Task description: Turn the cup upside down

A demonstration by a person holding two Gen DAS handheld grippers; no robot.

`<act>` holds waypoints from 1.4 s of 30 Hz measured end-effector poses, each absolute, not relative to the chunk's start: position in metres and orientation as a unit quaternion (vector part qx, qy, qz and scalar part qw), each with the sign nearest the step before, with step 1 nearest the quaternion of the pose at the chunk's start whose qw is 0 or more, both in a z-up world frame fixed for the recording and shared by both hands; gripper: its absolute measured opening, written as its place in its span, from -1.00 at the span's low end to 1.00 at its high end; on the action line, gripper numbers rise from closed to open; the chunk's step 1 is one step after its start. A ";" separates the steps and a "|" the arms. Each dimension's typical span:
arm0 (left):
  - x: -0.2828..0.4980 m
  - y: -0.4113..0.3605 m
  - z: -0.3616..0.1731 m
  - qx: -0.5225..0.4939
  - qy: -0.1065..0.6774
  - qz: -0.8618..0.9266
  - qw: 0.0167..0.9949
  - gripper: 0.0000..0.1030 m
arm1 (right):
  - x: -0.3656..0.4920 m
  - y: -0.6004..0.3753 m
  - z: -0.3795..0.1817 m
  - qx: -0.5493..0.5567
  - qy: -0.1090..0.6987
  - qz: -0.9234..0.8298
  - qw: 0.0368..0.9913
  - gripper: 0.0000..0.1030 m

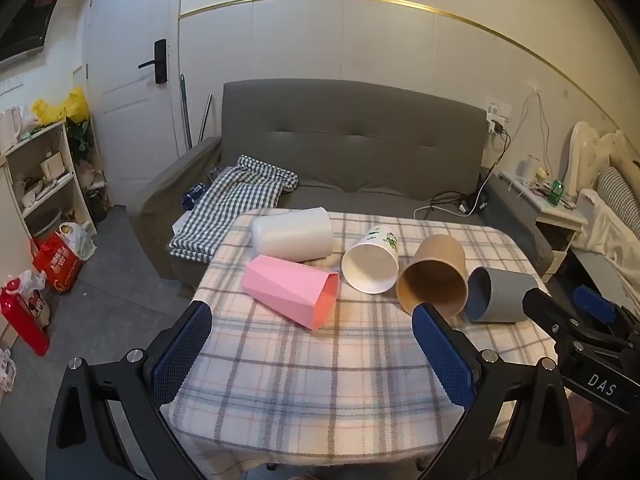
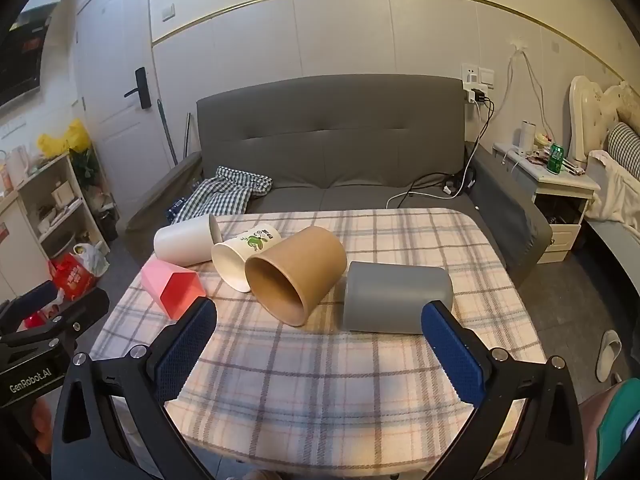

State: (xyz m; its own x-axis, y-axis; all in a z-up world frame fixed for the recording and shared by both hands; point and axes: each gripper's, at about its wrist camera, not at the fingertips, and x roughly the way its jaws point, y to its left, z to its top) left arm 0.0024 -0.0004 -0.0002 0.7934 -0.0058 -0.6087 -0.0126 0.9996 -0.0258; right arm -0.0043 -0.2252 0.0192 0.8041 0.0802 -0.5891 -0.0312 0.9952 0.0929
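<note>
Several cups lie on their sides on a table with a plaid cloth (image 1: 320, 368). From left to right: a white cup (image 1: 294, 234), a pink faceted cup (image 1: 292, 290), a white paper cup with a green print (image 1: 372, 260), a brown paper cup (image 1: 436, 280) and a grey cup (image 1: 500, 294). All show in the right wrist view too: white (image 2: 184, 242), pink (image 2: 172, 286), printed (image 2: 240, 254), brown (image 2: 296, 276), grey (image 2: 396, 298). My left gripper (image 1: 312, 314) is open and empty, just in front of the pink cup. My right gripper (image 2: 320, 312) is open and empty, in front of the brown and grey cups.
A grey sofa (image 1: 352, 148) stands behind the table with a checked cloth (image 1: 236, 196) and cables on it. A shelf (image 1: 44, 176) and bags (image 1: 56, 260) are at the left. A nightstand (image 2: 560, 196) and a bed are at the right. A slipper (image 2: 608, 354) lies on the floor.
</note>
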 end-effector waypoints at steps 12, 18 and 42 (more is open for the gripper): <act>0.004 0.001 0.004 -0.019 0.309 0.002 0.951 1.00 | -0.006 -0.225 0.020 0.038 0.309 0.030 0.950 1.00; 0.003 -0.001 0.006 -0.018 0.307 0.002 0.951 1.00 | -0.006 -0.224 0.021 0.037 0.309 0.029 0.950 1.00; 0.004 0.002 0.016 -0.018 0.303 0.002 0.953 1.00 | -0.007 -0.225 0.022 0.037 0.309 0.026 0.950 1.00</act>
